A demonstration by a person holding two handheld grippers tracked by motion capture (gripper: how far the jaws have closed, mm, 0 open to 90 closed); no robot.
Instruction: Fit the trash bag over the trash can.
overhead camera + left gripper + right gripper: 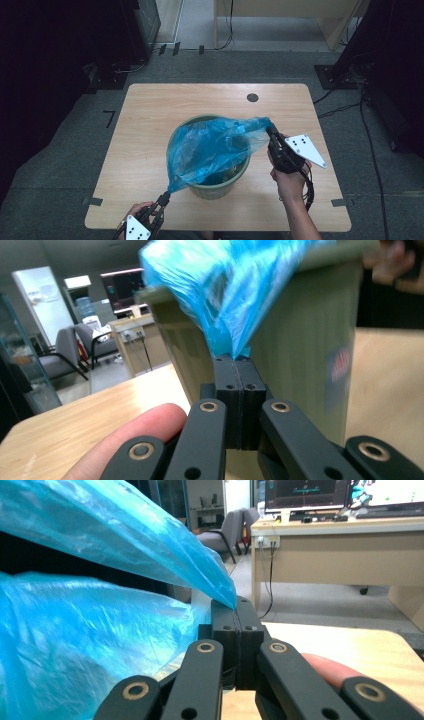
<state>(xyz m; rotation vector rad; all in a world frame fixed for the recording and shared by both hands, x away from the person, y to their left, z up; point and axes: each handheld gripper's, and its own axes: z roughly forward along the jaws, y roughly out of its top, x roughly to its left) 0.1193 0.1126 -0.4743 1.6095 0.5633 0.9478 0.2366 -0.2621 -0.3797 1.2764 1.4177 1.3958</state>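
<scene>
Both tools clamped on blue bag — stretched over green bin, wooden table.

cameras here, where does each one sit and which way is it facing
High view: above the person's side, looking forward and down on the table; both forearms enter below.
Left gripper view: rides the left gripper, facing the green bin; a fingertip shows.
Right gripper view: rides the right gripper, facing a desk; a fingertip shows.
All share the blue bag, pinched by both.

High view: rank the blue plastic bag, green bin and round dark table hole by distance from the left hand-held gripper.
1. Blue plastic bag: clamped in the left hand-held gripper.
2. Green bin: just right of it.
3. Round dark table hole: far edge.
</scene>
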